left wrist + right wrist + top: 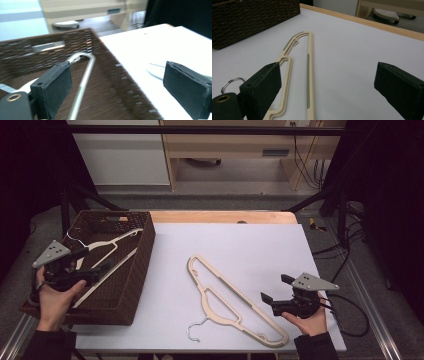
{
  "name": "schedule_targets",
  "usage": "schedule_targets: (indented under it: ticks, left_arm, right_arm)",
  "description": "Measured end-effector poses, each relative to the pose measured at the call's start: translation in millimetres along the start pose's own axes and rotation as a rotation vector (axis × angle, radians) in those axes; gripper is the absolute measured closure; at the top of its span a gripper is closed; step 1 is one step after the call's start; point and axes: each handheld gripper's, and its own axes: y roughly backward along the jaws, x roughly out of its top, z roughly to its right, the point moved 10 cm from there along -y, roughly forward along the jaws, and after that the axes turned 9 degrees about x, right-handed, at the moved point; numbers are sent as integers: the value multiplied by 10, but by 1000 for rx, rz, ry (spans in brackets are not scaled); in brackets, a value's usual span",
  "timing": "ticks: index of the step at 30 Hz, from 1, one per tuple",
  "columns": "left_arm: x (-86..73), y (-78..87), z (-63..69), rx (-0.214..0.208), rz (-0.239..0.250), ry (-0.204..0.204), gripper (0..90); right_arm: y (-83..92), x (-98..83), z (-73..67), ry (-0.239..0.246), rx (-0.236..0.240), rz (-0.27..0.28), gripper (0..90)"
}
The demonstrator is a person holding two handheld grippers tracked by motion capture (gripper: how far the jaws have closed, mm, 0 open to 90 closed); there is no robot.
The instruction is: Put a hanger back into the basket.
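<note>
A cream hanger (pixel 107 255) lies inside the dark wicker basket (pixel 142 265) at the left of the tabletop (pixel 260 250), slanting from the near left corner toward the far right wall, its metal hook (pixel 83 75) pointing at the far end. The left claw (pixel 95 262) hovers over the basket above this hanger, held in the person's left hand (pixel 52 297); its jaws stand wide apart and released, gripping nothing (in the left gripper view the hook's wire runs up just beside the left pad (pixel 53 88) while the right pad sits far off over the white surface). The basket's woven far wall, with a handle slot cut in it, rises behind the hook. A second cream hanger (pixel 235 302) lies flat on the white tabletop between the basket and the right hand, running diagonally from the middle toward the near right edge, with its own metal hook (pixel 196 329) curling out toward the near edge. The right claw (pixel 272 290) is held low near the right end of that hanger, apart from it, in the person's right hand (pixel 312 320); its jaws are also spread wide and released, and the right gripper view looks between them along the hanger's long bar toward the basket's side. A black cable (pixel 350 315) trails from the right claw across the near right corner of the tabletop.
</note>
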Motion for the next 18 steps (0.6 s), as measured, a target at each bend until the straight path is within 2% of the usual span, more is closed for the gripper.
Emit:
schedule_targets:
  ticks: [2, 3, 5, 6, 7, 8, 9, 10, 12, 13, 14, 18]
  left_arm:
    - [3, -6, 178, -34, 14, -13, 74]
    - [3, -6, 178, -34, 14, -13, 73]
    - [-9, -24, 420, -78, 32, -25, 71]
    - [-9, -24, 420, -78, 32, -25, 68]
    - [-39, -44, 567, -106, 29, -34, 68]
    - [-58, -58, 636, -113, 24, -45, 67]
    - [-58, -58, 636, -113, 24, -45, 65]
    - [-95, -77, 781, -136, 23, -55, 65]
    - [-106, -80, 826, -147, 24, -54, 65]
    - [-149, -89, 938, -168, 22, -56, 65]
    - [-149, -89, 938, -168, 22, -56, 65]
    - [-263, -139, 1117, -182, 7, -65, 65]
  right_arm:
    - [-2, -1, -3, 0, 4, -1, 74]
    - [-2, -1, -3, 0, 4, -1, 74]
    - [4, -12, -9, 4, 7, -9, 76]
    - [3, -12, -10, 1, 4, -7, 78]
    - [6, -17, -12, 3, 3, -11, 79]
    - [7, -20, -16, 4, 5, -12, 81]
    - [7, -20, -16, 4, 5, -12, 81]
    - [8, -33, -19, 12, 6, -18, 81]
    - [2, -39, -28, 9, 4, -18, 82]
    - [2, -47, -33, 11, 7, -22, 82]
    - [0, -53, -39, 12, 8, -24, 82]
    - [-7, -67, -64, 18, 19, -30, 82]
